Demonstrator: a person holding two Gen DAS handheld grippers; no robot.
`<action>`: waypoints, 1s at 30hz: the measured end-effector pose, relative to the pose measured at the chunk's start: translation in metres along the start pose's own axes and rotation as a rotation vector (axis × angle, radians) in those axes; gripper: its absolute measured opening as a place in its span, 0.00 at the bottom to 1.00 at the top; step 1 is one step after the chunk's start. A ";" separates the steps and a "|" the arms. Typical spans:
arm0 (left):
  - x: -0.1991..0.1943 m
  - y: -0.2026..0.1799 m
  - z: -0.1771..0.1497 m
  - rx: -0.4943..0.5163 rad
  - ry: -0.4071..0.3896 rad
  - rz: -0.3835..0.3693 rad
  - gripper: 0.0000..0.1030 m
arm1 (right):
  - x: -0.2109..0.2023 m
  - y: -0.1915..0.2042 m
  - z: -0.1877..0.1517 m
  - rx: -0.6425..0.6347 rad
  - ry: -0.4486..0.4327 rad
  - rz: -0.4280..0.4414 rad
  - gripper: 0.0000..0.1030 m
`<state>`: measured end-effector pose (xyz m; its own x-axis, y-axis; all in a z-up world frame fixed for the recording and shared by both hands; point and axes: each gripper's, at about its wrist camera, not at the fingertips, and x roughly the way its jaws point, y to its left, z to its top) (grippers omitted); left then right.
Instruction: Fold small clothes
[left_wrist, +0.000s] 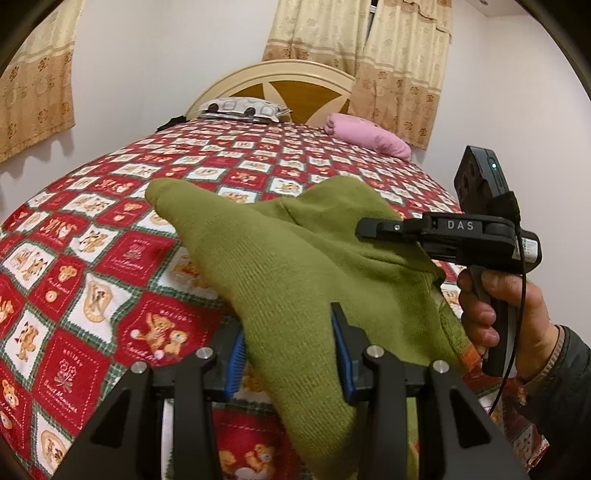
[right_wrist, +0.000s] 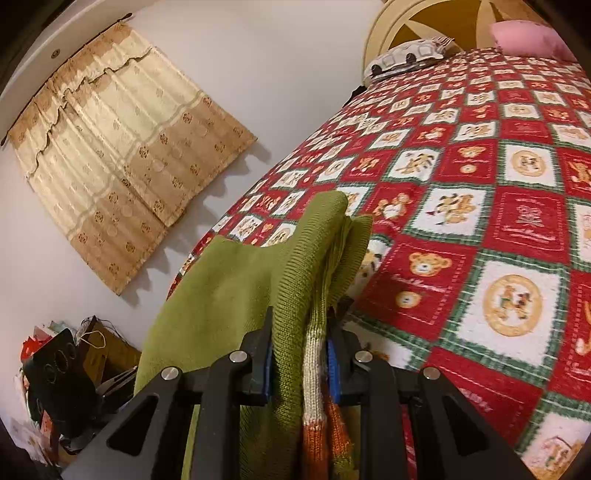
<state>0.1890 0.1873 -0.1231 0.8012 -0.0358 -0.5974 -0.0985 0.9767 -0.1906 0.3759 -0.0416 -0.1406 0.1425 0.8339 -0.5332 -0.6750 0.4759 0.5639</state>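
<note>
Overhead, green knit sweater (left_wrist: 280, 266), draped

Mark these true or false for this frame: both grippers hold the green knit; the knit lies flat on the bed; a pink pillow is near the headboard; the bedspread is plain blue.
1. Both the left gripper and the right gripper hold the green knit. True.
2. The knit lies flat on the bed. False: it is lifted and draped between the grippers.
3. A pink pillow is near the headboard. True.
4. The bedspread is plain blue. False: red, white and green checks with bears.
</note>
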 end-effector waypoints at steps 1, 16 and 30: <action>-0.001 0.001 -0.001 0.000 0.000 0.004 0.41 | 0.003 0.002 0.000 -0.002 0.004 0.002 0.22; 0.004 0.019 -0.018 -0.020 0.034 0.031 0.41 | 0.037 0.007 -0.005 -0.011 0.059 0.008 0.22; 0.018 0.028 -0.026 -0.042 0.090 0.061 0.57 | 0.043 -0.015 -0.008 0.029 0.069 -0.021 0.22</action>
<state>0.1855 0.2082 -0.1600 0.7366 0.0026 -0.6763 -0.1717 0.9679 -0.1833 0.3861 -0.0149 -0.1768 0.1051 0.8029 -0.5867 -0.6511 0.5015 0.5697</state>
